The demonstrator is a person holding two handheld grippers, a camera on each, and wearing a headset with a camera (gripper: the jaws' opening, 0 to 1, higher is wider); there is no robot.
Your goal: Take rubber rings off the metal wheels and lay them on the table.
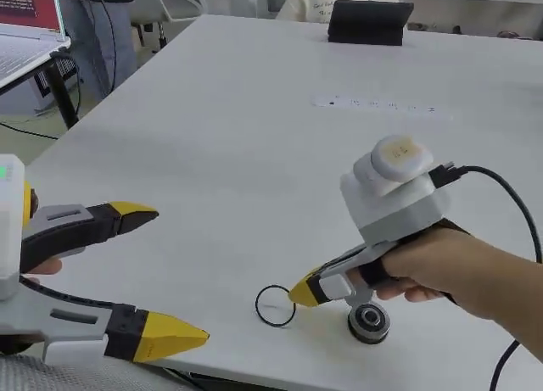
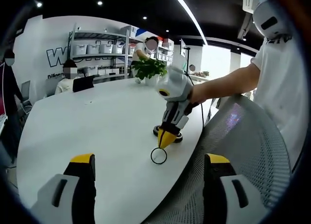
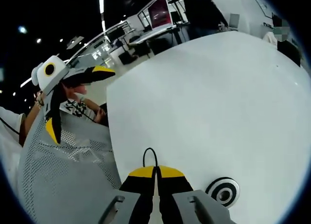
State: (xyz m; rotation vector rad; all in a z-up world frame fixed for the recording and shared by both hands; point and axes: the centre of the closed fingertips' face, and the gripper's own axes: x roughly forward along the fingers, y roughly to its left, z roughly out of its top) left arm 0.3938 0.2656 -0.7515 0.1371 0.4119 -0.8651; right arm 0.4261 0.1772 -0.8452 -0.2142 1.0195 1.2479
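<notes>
Rubber ring (image 1: pixel 257 306): its near edge is hiding under the right tool (image 1: pixel 304 291) tips, so you cannot tell whether it is being pinched. The jaws are pressing fully together. The left tool (image 1: pixel 178 272) is running off the head view's edge, its jaws gaping wide, gripping nothing, hovering at the worktop's (image 1: pixel 254 153) near edge.

Count: one ring, lying flat just ahead of the right tool's tips; one metal wheel (image 1: pixel 369 321), sitting just beside that tool's jaws.

Your right hand (image 1: pixel 433 268) is wrapping the handle and angling the tool down onto the worktop.
</notes>
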